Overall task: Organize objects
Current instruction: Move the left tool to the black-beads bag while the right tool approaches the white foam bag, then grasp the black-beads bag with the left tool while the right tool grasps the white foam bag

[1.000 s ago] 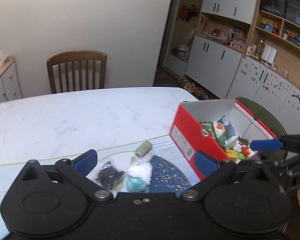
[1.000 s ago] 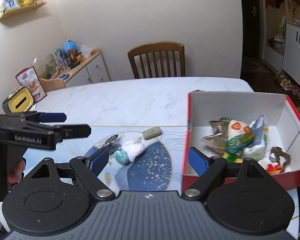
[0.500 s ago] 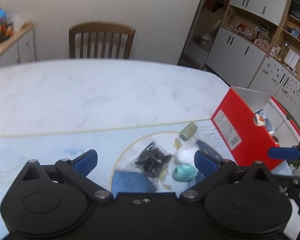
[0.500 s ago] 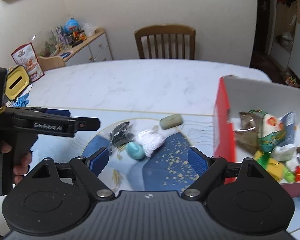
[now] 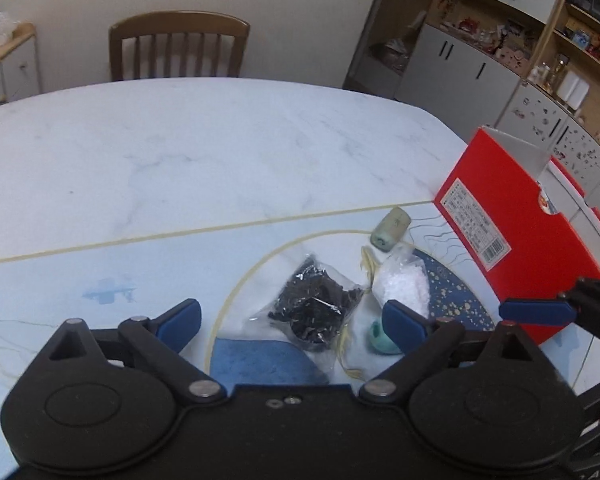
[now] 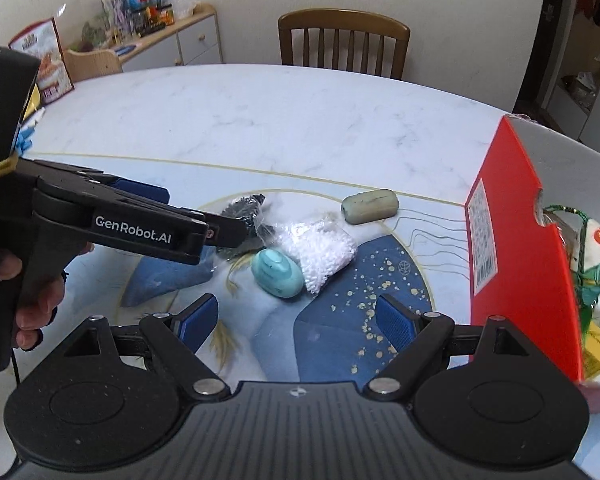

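Worktop (image 5: 220, 152) white marble, patterned mat under small things. Red box (image 6: 512, 240) at my right, open, packets inside. My left gripper (image 5: 292, 320) over black-bits bag (image 5: 312, 304), jaws spread, empty. My right gripper (image 6: 296, 316) near box, jaws spread, empty. White bead bag (image 6: 324, 252) touches teal egg (image 6: 278, 272). Green soap bar (image 6: 370, 206) apart, near box.

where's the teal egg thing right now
The teal egg lies on the table mat in the middle of the right wrist view, touching the bag of white beads on its right, ahead of the open right gripper.
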Available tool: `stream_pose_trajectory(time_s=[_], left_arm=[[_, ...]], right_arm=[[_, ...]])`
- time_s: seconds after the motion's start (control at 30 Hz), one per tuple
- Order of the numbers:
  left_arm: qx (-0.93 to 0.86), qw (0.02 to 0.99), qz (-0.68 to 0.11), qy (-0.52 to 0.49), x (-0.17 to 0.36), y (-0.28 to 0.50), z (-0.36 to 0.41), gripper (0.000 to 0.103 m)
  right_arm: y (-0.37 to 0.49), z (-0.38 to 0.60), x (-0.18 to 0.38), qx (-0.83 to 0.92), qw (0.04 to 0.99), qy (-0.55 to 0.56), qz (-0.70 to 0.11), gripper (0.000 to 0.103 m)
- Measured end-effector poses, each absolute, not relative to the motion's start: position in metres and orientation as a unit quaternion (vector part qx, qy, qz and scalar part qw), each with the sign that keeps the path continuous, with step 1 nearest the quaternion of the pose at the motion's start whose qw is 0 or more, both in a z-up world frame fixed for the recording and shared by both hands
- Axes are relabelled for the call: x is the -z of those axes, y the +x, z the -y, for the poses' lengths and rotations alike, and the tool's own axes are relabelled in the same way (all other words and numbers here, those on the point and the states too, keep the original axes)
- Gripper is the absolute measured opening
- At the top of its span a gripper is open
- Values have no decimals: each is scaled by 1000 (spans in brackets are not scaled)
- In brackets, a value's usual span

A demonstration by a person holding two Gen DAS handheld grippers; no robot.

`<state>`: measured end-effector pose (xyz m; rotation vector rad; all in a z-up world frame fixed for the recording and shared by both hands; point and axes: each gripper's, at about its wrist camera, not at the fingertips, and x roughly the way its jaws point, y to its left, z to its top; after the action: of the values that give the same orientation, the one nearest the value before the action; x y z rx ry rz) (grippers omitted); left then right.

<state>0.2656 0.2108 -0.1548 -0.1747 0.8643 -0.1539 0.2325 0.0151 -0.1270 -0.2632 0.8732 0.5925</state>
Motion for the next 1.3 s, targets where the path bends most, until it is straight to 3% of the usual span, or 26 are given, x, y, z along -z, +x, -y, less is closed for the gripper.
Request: stream_pose_trajectory(time_s=[0.57, 0.63, 0.83, 0.97, 1.07, 1.13, 1.3], left_arm=[[120, 902, -411, -60, 166, 276, -211, 73], [123, 902, -409, -61, 166, 276, -212, 68], [128, 904, -403, -60, 166, 274, -211, 53], [127, 904, -403, -66, 166, 275, -212, 50], [126, 903, -405, -70, 166, 275, -213, 44], [125, 903, -405, -72, 166, 275, -213, 42], [121, 900, -411, -80, 165, 276, -212, 39]], right_arm=[[295, -15, 132, -284, 846, -77, -444, 83], [298, -20, 137, -287, 842, -82, -449, 75], [309, -25, 145, -296, 831, -65, -467, 66], [313, -26, 147, -295, 829, -55, -472, 62], [316, -24, 148, -292, 828, -44, -476, 54], [316, -23, 148, -289, 828, -37, -479, 43], [315, -21, 148, -286, 829, -32, -479, 32]])
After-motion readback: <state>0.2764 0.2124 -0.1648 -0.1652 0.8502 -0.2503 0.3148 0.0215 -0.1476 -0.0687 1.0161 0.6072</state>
